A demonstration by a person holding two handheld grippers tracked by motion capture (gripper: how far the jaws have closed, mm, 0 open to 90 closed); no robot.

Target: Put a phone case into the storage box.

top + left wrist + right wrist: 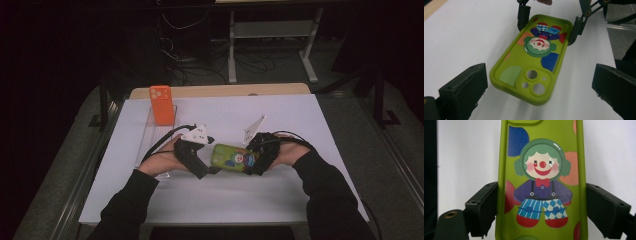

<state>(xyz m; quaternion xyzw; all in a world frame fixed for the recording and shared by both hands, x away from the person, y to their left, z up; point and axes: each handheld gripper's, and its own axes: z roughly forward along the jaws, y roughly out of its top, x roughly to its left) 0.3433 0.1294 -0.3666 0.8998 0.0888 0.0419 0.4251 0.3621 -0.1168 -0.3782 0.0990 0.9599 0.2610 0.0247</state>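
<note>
A lime-green phone case [231, 157] printed with a clown lies lengthwise between my two grippers, near the middle of the white sheet. In the right gripper view the case [542, 170] has my right gripper [543, 203] shut on its lower end, one black jaw pressed against each long side. The left gripper view shows the case [534, 57] with its camera-hole end toward me. There my left gripper [540, 75] stands open, its jaws wide of the case on both sides and not touching it. Seen from above, the left gripper [207, 170] and right gripper [252, 162] face each other across the case.
An orange phone case [162, 105] stands upright at the far end of a clear plastic tray [150, 145] left of my left hand. The white sheet [300, 115] covers the table. Desk legs and cables lie on the floor beyond the far edge.
</note>
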